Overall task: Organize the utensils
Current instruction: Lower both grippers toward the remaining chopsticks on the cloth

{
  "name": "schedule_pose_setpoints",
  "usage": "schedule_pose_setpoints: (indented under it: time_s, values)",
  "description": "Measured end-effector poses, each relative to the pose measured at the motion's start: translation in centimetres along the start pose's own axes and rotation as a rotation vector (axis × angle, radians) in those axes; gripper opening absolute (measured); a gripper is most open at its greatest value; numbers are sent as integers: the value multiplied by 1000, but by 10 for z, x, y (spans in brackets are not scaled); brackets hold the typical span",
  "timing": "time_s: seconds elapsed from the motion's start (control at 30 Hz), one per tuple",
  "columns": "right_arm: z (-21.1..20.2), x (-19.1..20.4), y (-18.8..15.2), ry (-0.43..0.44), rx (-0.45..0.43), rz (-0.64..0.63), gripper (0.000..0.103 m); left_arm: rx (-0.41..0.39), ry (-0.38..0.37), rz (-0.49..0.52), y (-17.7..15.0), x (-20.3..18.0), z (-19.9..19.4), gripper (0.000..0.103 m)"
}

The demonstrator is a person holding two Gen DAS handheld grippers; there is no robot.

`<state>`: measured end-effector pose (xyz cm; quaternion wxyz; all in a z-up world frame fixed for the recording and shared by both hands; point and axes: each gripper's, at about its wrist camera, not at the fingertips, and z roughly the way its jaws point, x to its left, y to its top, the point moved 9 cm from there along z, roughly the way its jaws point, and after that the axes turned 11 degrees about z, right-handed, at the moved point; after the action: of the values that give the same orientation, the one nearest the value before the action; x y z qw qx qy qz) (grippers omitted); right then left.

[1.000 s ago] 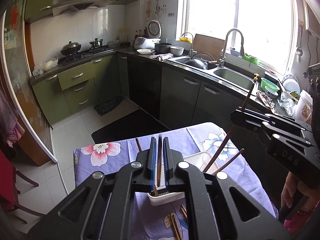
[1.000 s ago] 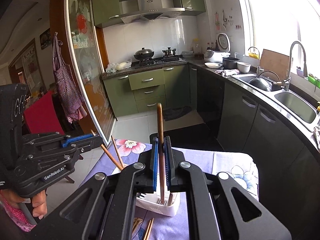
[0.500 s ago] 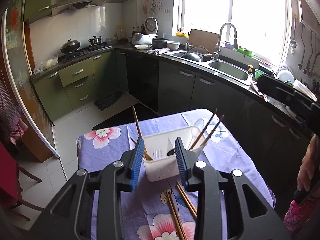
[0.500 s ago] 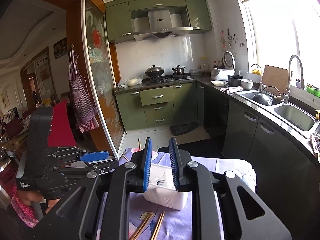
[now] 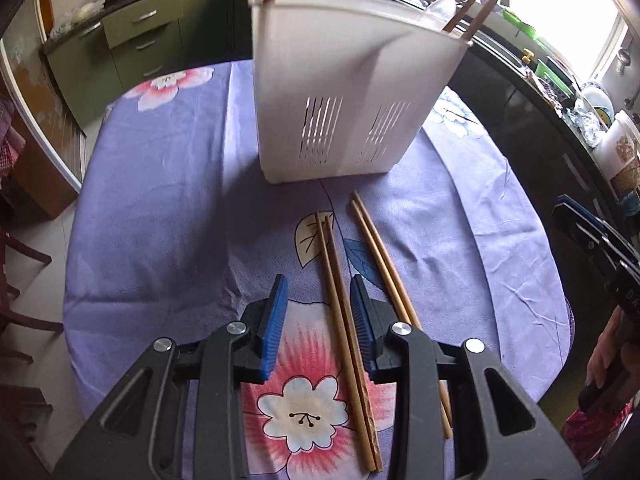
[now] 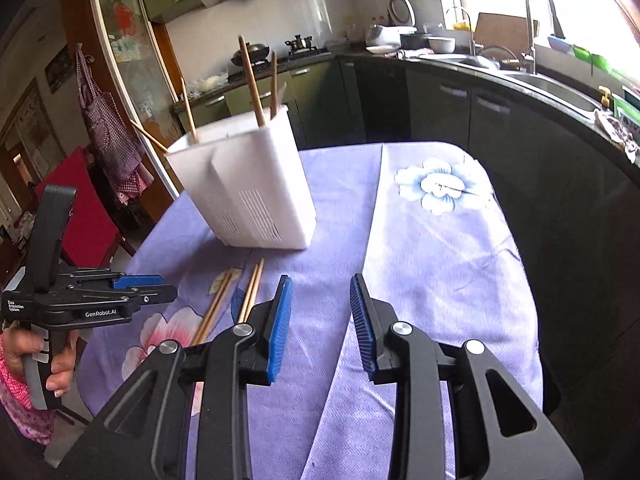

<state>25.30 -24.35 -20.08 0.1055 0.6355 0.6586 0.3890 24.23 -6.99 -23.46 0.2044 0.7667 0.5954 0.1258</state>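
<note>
Chopsticks: two loose wooden pairs lie flat on the surface, covered by a purple floral tablecloth [image 5: 160, 208], just in front of a white slotted utensil holder [image 5: 344, 92]. Near pair [image 5: 344, 320] runs lengthwise between the blue pads of the left tool [image 5: 318, 320], closer to the right pad; jaws apart, nothing clamped, contact with the sticks unclear. Second pair [image 5: 384, 264] lies just to the right of it, partly hidden under the right finger. Utensil holder stands upright on the cloth, several chopsticks [image 6: 252, 80] sticking out of its top at angles, some on each side. Right tool [image 6: 322, 320] hangs over bare tablecloth to the right of the loose pairs, jaws wide apart, empty. In the right wrist view the left tool [image 6: 132, 292] shows side-on at lower left, a hand [image 6: 44, 360] gripping its handle, tips over the loose chopsticks [image 6: 228, 300]. Green kitchen cabinets [image 5: 140, 36] and a sink [image 6: 548, 84] behind.
</note>
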Motion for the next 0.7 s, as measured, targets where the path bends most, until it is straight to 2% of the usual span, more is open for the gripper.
schedule_pose_setpoints:
  time_s: [0.13, 0.2, 0.4, 0.7]
  values:
    - [19, -5, -14, 10, 38, 13, 30, 30, -22, -35, -1, 3, 22, 29]
    - [27, -2, -12, 18, 48, 19, 30, 42, -24, -52, 0, 4, 29, 25]
    - [33, 1, -6, 29, 57, 23, 30, 60, -25, -44, 5, 3, 41, 25]
    - [33, 2, -1, 46, 63, 34, 32, 119, 46, 3, 3, -2, 53, 25]
